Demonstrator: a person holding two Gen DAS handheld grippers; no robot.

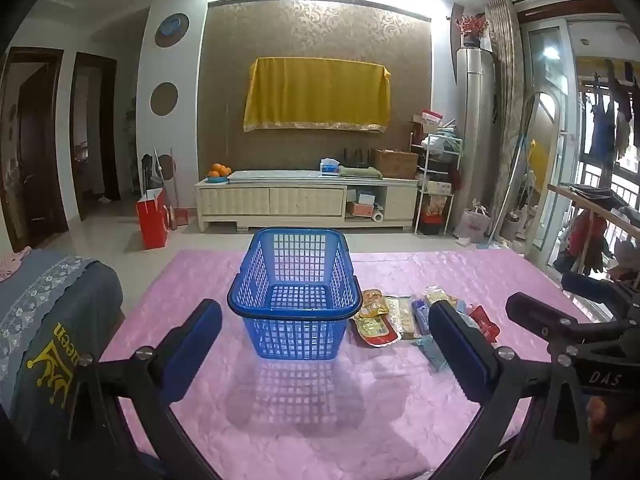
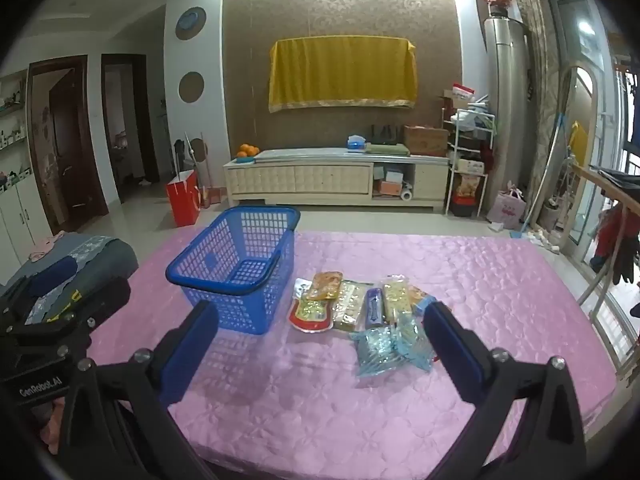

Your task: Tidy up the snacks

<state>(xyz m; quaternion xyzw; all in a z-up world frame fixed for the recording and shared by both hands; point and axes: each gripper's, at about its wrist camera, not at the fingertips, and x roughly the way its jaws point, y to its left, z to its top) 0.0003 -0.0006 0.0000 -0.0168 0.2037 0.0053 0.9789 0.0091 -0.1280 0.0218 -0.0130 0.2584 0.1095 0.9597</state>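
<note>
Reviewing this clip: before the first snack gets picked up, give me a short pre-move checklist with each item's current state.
1. Blue basket upright and empty: ok, no packets inside, mesh floor visible.
2. Snack packets reachable on the pink table cover: ok, grouped just right of the basket, none in it yet.
3. Right gripper free: ok, jaws wide apart with nothing between them.
4. Left gripper free: ok, jaws wide apart, facing the basket, holding nothing.
5. Packets separable: cannot tell, several overlap, and the light blue packets lie nearest the right gripper.
6. Path from packets to basket: ok, nothing stands between them.
</note>
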